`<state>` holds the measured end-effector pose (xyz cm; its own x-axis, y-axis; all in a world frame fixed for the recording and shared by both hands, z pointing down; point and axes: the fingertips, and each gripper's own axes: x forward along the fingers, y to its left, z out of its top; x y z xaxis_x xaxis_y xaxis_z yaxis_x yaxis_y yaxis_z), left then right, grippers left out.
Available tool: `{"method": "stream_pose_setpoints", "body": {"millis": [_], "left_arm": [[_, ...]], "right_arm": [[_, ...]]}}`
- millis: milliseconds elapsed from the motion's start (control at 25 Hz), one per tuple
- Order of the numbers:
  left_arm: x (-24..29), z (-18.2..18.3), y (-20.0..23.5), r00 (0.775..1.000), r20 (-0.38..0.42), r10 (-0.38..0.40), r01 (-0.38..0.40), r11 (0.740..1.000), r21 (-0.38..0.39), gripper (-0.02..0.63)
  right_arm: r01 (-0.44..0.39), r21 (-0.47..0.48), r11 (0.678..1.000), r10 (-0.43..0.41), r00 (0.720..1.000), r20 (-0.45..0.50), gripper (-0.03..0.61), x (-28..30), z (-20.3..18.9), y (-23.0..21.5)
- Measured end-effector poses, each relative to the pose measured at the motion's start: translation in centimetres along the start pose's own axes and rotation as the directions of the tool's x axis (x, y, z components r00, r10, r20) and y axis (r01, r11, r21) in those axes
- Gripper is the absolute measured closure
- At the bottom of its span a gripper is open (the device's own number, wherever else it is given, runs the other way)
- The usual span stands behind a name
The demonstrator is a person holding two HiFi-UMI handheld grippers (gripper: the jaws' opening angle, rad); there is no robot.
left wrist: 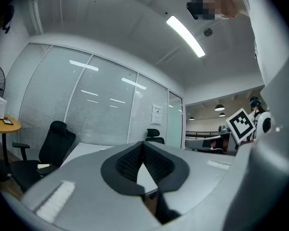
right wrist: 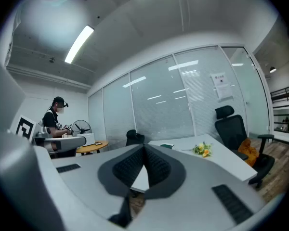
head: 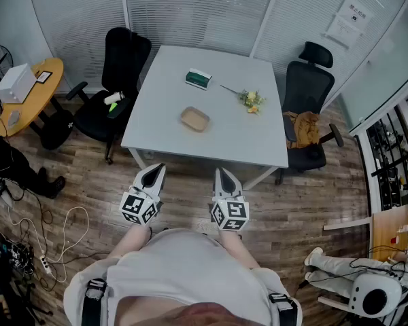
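Both grippers are held side by side above the wood floor, just short of the near edge of a white table (head: 163,128). My left gripper (head: 156,169) is shut, its tips meeting with nothing between them (left wrist: 143,146). My right gripper (head: 222,174) is likewise shut and empty (right wrist: 144,148). On the table lie a green and white box (head: 198,79), a small bunch of yellow flowers (head: 250,100) and a shallow tan tray (head: 195,119). The flowers (right wrist: 203,149) and the box (right wrist: 166,146) also show in the right gripper view.
A black office chair (head: 119,66) with small items on its seat stands left of the table. Another chair (head: 306,94) holding a tan bag stands right. A round yellow table (head: 34,97) with a white box, floor cables (head: 54,229) and a person (head: 7,161) are at the left.
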<state>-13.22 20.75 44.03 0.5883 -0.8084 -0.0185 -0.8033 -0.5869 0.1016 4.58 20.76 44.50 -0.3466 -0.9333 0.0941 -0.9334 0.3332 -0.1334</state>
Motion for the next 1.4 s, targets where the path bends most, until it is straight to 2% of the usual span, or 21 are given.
{"method": "stream_pose_setpoints", "body": {"millis": [640,880,1400], "left_arm": [[-1.1,0.2,0.8,1.000,0.004,-0.014,0.014,1.000,0.002,0.603],[-1.9,0.7,2.6,0.999,0.021,-0.031,0.030,0.999,0.013,0.603],[-2.7,-0.6,6.8,0.997,0.025,-0.066,0.067,0.997,-0.025,0.603]], "right_arm": [[0.009,0.013,1.000,-0.009,1.000,-0.002,0.569,0.3,-0.3,1.3],[0.031,0.005,1.000,-0.031,0.999,0.010,0.569,1.2,-0.4,3.1],[0.087,0.003,0.996,-0.087,0.996,-0.004,0.569,3.4,-1.7,5.5]]}}
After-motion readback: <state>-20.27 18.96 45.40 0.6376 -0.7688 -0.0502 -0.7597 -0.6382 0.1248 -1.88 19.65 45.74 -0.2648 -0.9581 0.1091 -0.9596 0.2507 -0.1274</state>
